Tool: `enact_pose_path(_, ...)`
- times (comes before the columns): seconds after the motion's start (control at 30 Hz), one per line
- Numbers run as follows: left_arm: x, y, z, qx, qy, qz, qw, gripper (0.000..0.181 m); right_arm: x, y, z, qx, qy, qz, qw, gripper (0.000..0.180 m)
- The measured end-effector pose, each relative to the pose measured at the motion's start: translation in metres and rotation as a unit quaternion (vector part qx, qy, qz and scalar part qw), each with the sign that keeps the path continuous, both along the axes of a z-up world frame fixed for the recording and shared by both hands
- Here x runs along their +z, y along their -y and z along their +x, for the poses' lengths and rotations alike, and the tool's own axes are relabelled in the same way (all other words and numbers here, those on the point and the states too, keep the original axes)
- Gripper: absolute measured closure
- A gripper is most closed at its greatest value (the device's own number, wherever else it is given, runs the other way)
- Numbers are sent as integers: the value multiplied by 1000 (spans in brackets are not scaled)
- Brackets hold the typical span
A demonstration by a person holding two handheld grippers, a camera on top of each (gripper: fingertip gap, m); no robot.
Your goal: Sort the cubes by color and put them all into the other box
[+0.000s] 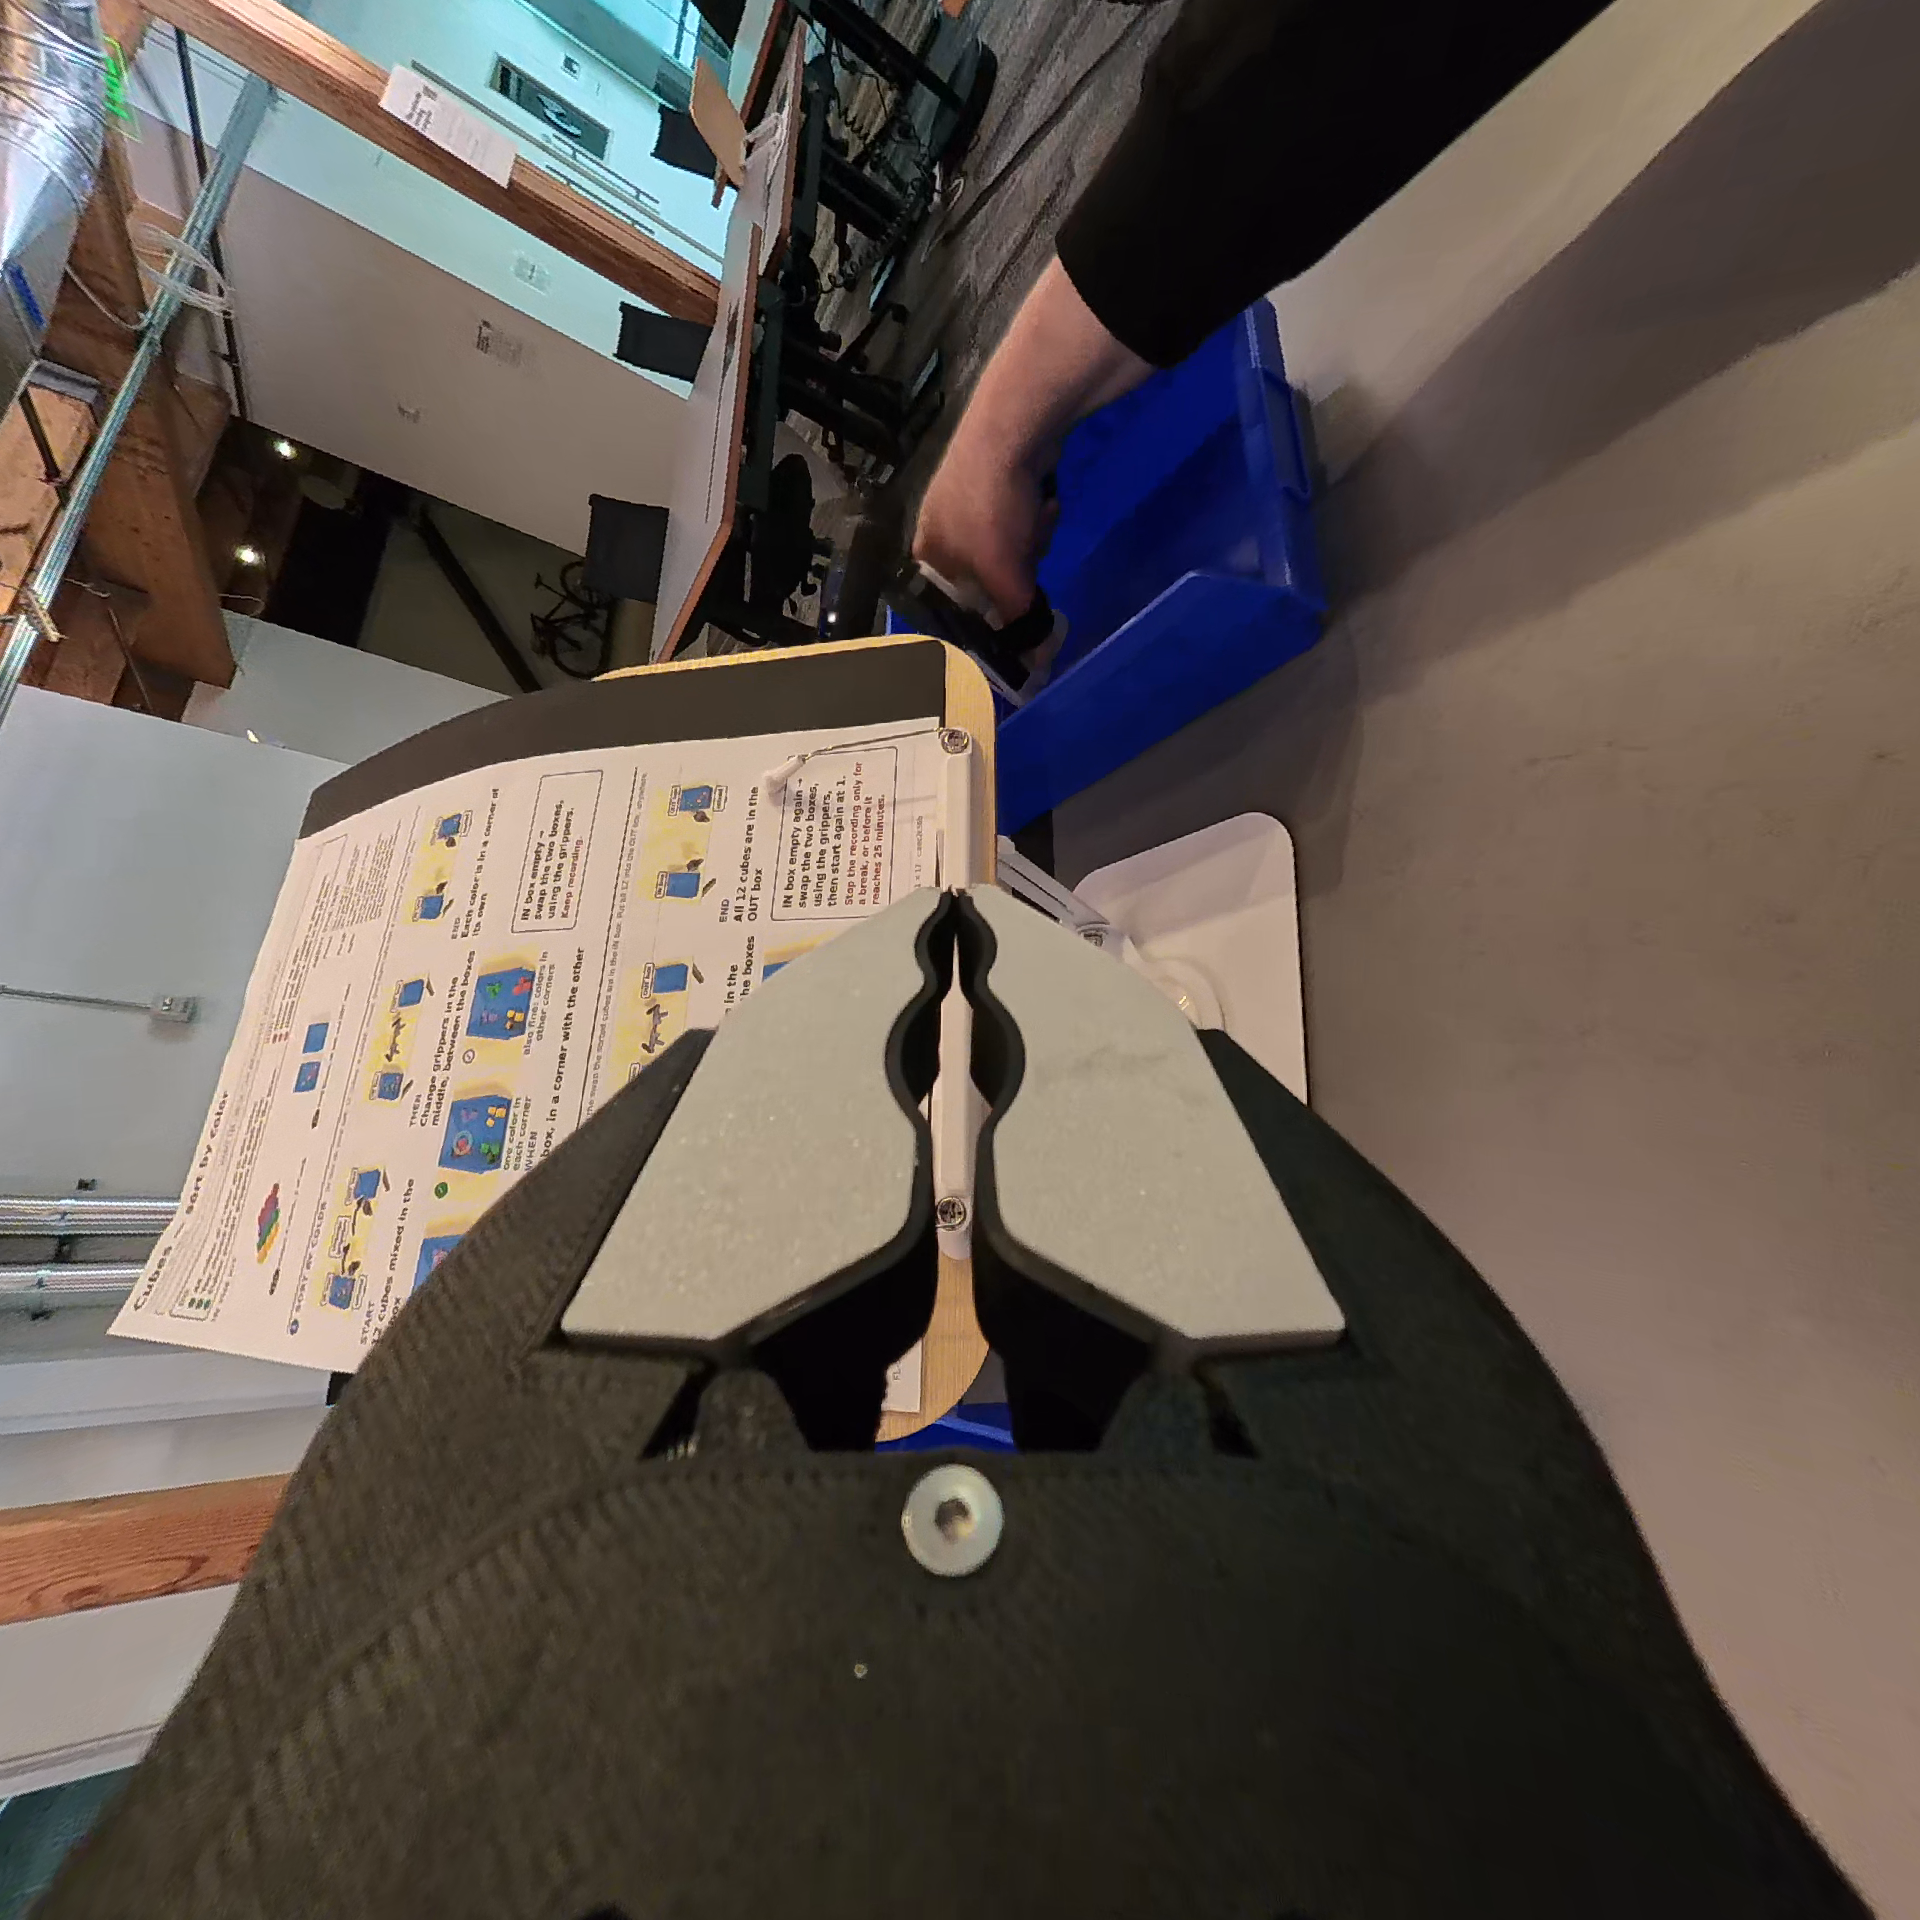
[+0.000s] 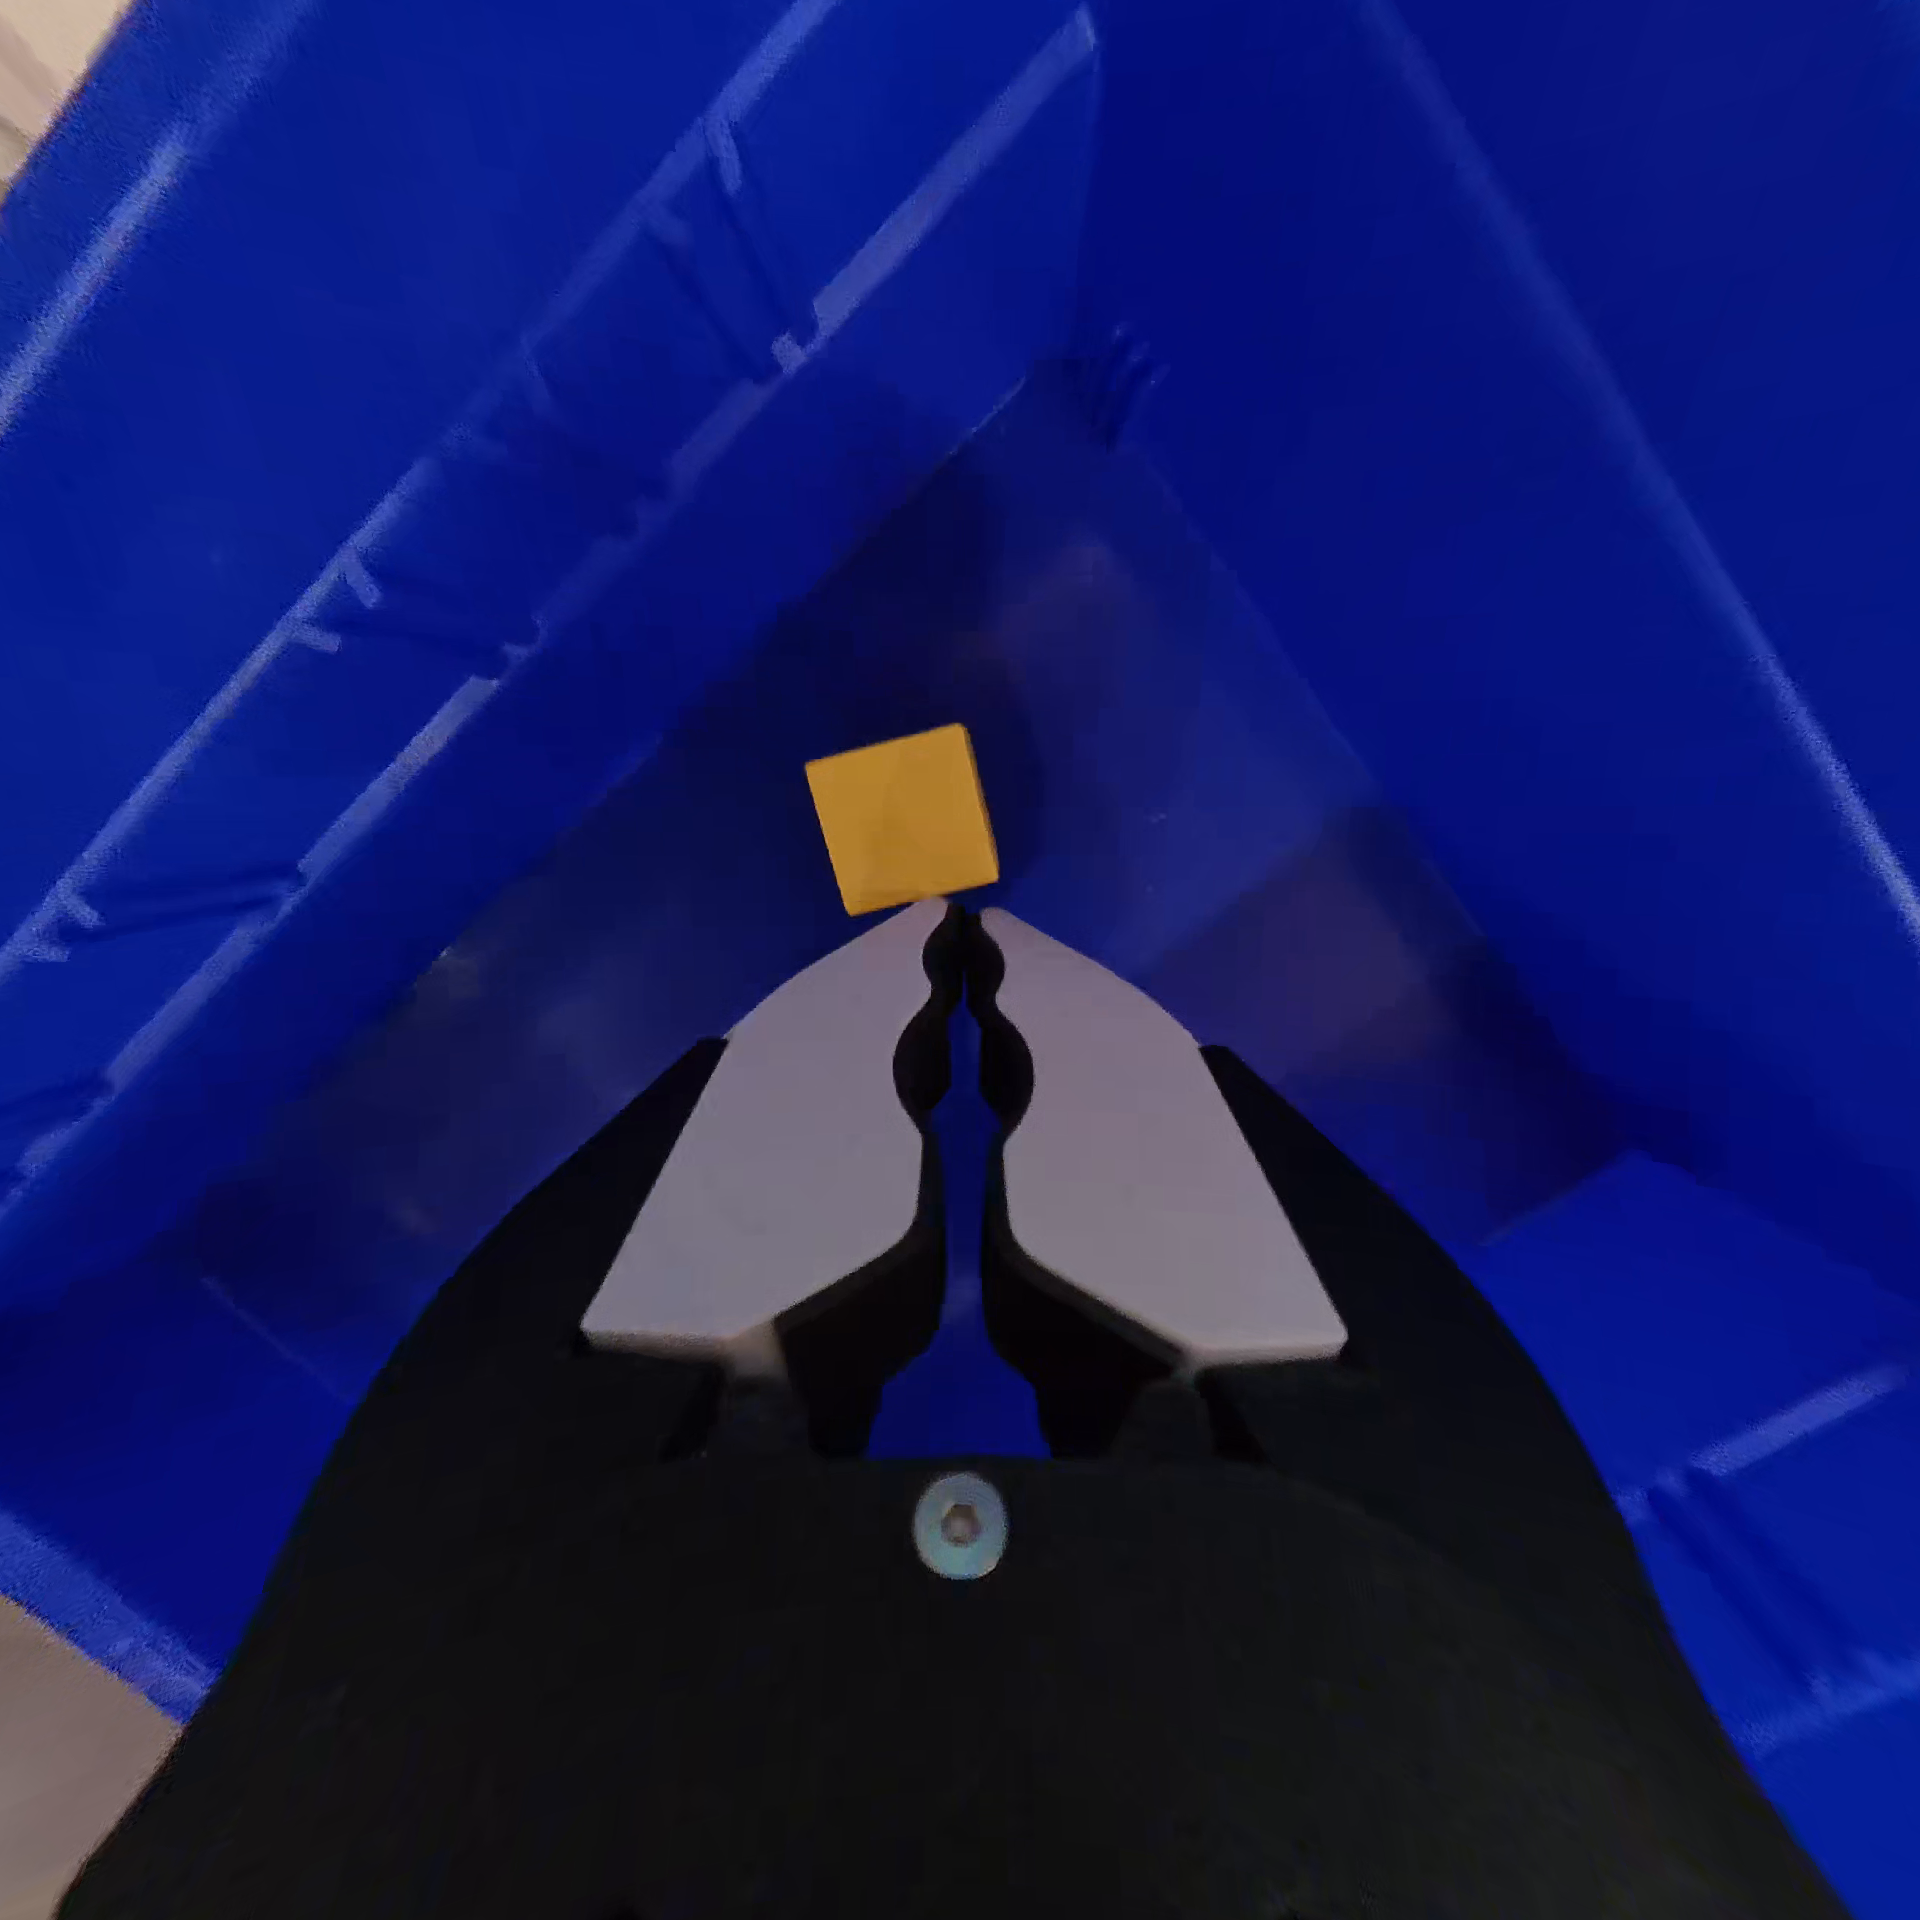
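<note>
In the right wrist view a yellow cube lies on the floor of a blue box, near an inner corner. My right gripper is shut and empty, its tips right at the cube's near edge. No other cubes show. In the left wrist view my left gripper is shut and empty, held up in front of an instruction sheet. Farther off there, a person's hand holds the right gripper down inside the blue box.
The sheet is clipped to a wooden board on a white stand on the grey table. A sliver of blue shows behind my left fingers. An office room lies beyond the table.
</note>
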State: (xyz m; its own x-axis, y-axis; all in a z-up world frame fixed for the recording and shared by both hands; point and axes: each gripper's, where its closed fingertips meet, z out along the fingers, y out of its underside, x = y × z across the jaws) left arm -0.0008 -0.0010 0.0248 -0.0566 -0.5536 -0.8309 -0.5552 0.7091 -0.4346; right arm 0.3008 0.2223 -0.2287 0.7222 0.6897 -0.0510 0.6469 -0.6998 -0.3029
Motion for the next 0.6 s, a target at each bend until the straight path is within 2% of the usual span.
enact_pose_path(0.6, -6, -4, 3, 3, -9, -4, 1000, 181, -3, -25, -25, -14, -26, 27, 999, 179)
